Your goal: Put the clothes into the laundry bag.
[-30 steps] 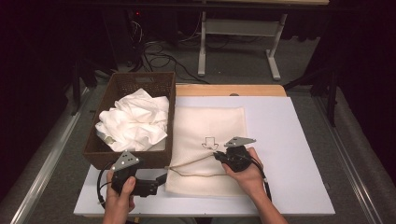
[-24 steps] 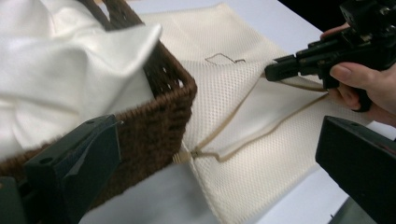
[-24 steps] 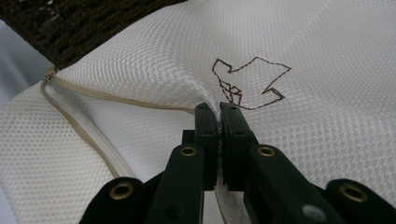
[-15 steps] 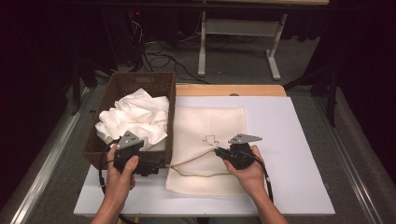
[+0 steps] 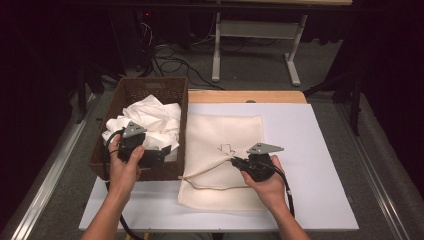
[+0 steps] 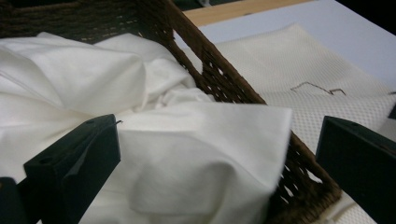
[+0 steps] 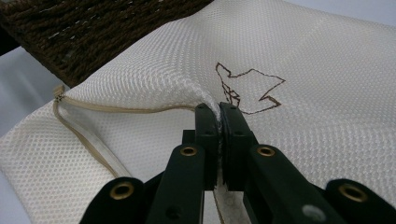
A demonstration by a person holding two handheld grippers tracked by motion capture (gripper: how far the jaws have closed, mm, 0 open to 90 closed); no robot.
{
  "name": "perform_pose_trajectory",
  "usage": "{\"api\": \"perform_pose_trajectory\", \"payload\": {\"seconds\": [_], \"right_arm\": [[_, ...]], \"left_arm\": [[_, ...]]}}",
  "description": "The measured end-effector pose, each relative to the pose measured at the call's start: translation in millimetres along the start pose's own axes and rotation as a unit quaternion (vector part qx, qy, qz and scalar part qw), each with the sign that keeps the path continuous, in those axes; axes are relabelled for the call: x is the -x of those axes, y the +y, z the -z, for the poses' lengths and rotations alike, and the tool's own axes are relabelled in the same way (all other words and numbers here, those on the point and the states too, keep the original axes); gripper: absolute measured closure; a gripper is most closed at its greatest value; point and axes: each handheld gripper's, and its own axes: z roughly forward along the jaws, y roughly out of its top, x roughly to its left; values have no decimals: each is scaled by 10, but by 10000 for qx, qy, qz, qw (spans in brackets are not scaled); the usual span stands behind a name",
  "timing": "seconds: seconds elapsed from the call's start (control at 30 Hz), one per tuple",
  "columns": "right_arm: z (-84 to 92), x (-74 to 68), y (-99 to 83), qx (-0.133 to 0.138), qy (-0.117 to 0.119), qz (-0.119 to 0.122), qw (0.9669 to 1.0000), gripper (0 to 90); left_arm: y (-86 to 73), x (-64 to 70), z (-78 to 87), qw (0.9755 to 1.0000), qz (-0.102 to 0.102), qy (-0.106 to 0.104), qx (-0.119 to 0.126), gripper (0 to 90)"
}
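Observation:
A cream mesh bag (image 5: 225, 132) (image 7: 327, 70) with a small brown stitched outline (image 7: 247, 88) lies flat on the white table (image 5: 320, 150). My right gripper (image 5: 234, 161) (image 7: 217, 109) is shut on a pinched fold of the bag's top layer, lifting its opening edge (image 7: 93, 140) a little. A brown wicker basket (image 5: 150, 82) (image 6: 224, 79) at the left holds crumpled white cloth (image 5: 150, 117) (image 6: 93, 79). My left gripper (image 5: 167, 150) (image 6: 215, 140) hovers open over the basket's near right corner, its jaws wide on either side of a cloth fold without touching it.
The basket's right wall touches the bag's left edge. A wooden strip (image 5: 245, 95) runs along the table's far side. Beyond it are a metal table leg frame (image 5: 250, 30) and cables on the floor (image 5: 165, 55).
My left gripper has moved from the table's front left up and away, over the basket's near corner. The right gripper has kept its hold on the bag in the same place.

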Motion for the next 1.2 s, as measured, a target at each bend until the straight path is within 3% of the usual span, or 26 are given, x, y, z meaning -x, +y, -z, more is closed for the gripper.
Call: {"api": "perform_pose_trajectory", "payload": {"seconds": [0.1,0.27,0.5,0.67,0.87,0.97,1.13,1.2], "right_arm": [[-6,-7,-3,-18,-2,35,10000,878],[-22,-7,-17,-34,11,27,10000,879],[-34,-4,-26,-63,20,34,10000,879],[-36,-5,-27,-77,25,-10,10000,879],[-28,11,-39,-69,68,-8,10000,879],[-31,10,-47,-90,84,-4,9999,879],[-26,18,-45,-71,89,-8,9999,878],[-34,19,-49,-91,99,-25,9999,878]], "left_arm": [[62,-116,-40,9999,141,77,14,6],[183,-279,-162,9994,151,298,-121,9],[375,-543,-329,9976,372,584,-88,6],[516,-777,-492,9963,455,669,-295,6],[501,-998,-723,9920,639,834,-702,6],[393,-1122,-860,9892,896,642,-963,7],[225,-1185,-1040,9839,940,518,-1427,9],[126,-1183,-1124,9802,996,519,-1628,9]]}}
